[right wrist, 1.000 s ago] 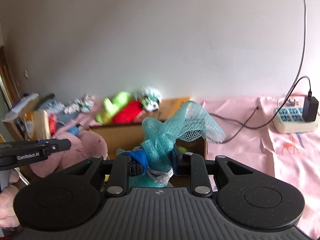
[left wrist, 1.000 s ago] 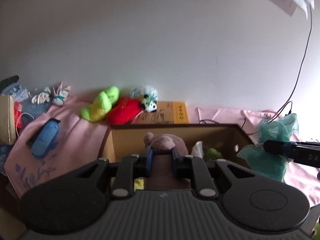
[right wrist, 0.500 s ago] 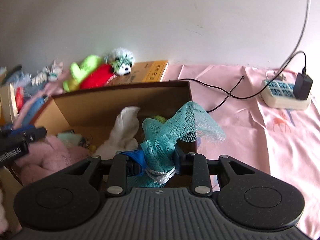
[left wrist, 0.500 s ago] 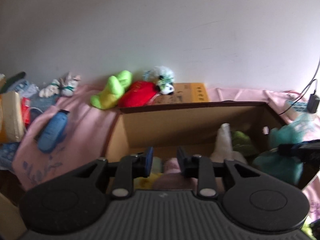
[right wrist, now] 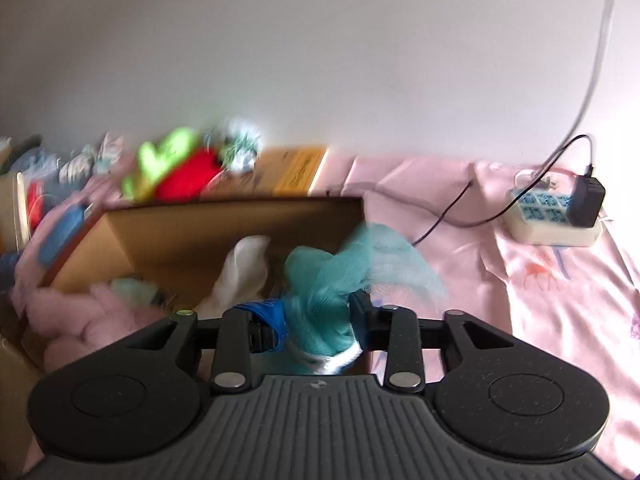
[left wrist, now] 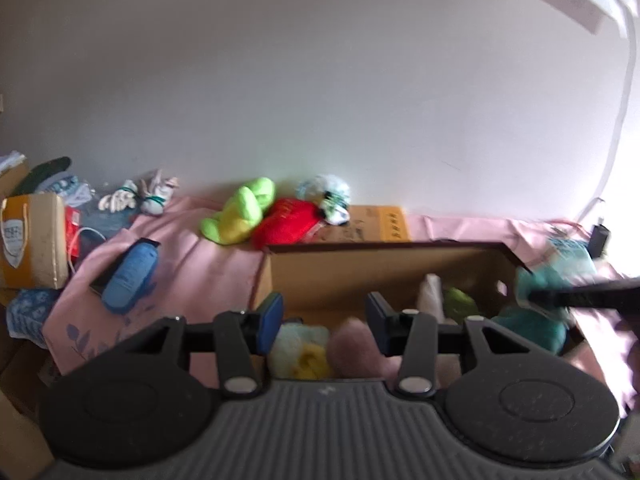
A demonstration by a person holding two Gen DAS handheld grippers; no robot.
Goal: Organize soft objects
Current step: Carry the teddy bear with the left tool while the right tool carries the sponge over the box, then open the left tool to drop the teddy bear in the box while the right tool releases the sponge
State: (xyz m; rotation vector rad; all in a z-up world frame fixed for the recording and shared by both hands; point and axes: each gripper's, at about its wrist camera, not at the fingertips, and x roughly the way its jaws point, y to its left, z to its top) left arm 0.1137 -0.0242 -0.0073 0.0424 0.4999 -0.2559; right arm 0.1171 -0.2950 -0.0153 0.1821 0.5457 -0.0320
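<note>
Cardboard box [left wrist: 320, 276] with pink plush [left wrist: 356, 350] inside, under opening empty left tool [left wrist: 322, 322]; teal mesh [right wrist: 320, 280] between opening right tool [right wrist: 320, 320].

left wrist: close behind its fingers, facing wall, slightly down | right wrist: same | shared: cardboard box [left wrist: 360, 272] [right wrist: 224, 232] at frame centre, toys behind

Left hand-held gripper [left wrist: 322, 322], jaws opening, clear above pink plush [left wrist: 354, 346] in cardboard box [left wrist: 384, 270]
</note>
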